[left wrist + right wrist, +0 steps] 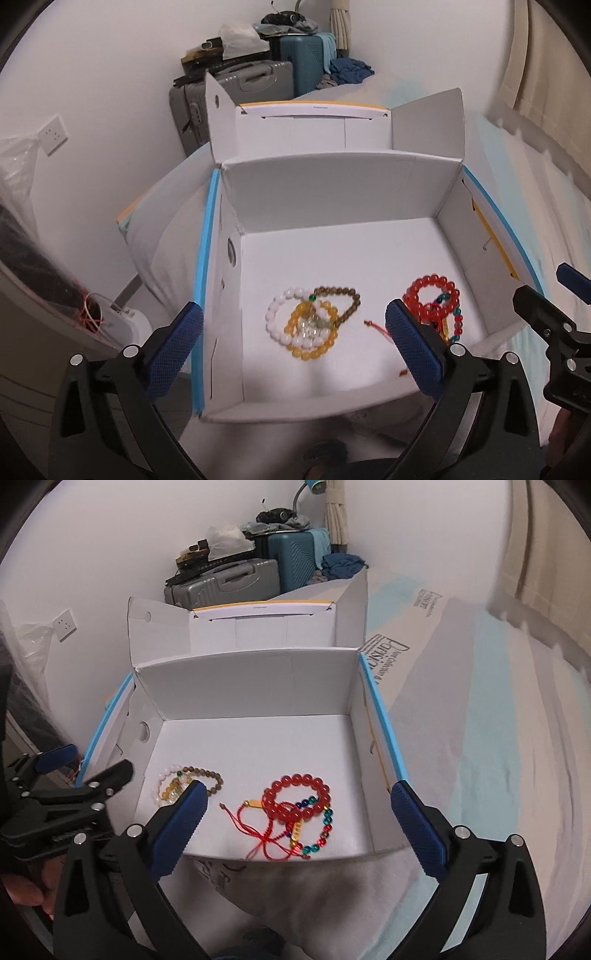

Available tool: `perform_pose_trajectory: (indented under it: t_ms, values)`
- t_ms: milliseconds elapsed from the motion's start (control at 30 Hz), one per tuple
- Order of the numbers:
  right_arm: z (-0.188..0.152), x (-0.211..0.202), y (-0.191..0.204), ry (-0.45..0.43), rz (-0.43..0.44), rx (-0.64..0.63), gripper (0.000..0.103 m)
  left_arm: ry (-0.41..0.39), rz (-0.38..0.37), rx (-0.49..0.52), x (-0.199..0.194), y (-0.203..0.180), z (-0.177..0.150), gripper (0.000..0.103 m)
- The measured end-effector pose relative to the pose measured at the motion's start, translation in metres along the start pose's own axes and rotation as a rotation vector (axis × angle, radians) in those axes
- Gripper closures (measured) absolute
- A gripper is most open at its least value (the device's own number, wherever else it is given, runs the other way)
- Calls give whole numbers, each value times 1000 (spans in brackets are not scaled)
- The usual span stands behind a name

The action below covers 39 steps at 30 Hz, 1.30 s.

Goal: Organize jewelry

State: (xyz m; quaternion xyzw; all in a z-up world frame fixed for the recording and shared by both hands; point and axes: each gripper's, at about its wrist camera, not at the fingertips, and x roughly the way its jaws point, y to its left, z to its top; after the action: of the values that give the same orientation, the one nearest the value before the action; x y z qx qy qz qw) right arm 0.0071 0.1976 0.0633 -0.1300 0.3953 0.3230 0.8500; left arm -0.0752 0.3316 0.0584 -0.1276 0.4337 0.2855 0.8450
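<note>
Both the left gripper [293, 347] and the right gripper [299, 829] stand wide apart, empty, above the white box [251, 686]. Near its front edge lie two bracelet heaps: pale beads [310, 325] left, red beads [295, 805] right.

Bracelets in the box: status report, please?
Both grippers, left and right, open, empty. Bracelets in two piles inside white box. Nothing in the way.
</note>
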Motion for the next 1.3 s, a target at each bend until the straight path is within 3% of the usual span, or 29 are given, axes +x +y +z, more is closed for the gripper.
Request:
perform_pose_trajectory:
  t_ms: [533, 1300]
  values:
    - [-52, -25, 16, -13, -48, -4, 8, 16, 14, -30, -17, 6, -57, 6]
    - [-59, -25, 20, 8, -35, 1, 8, 26, 12, -36, -18, 6, -68, 6]
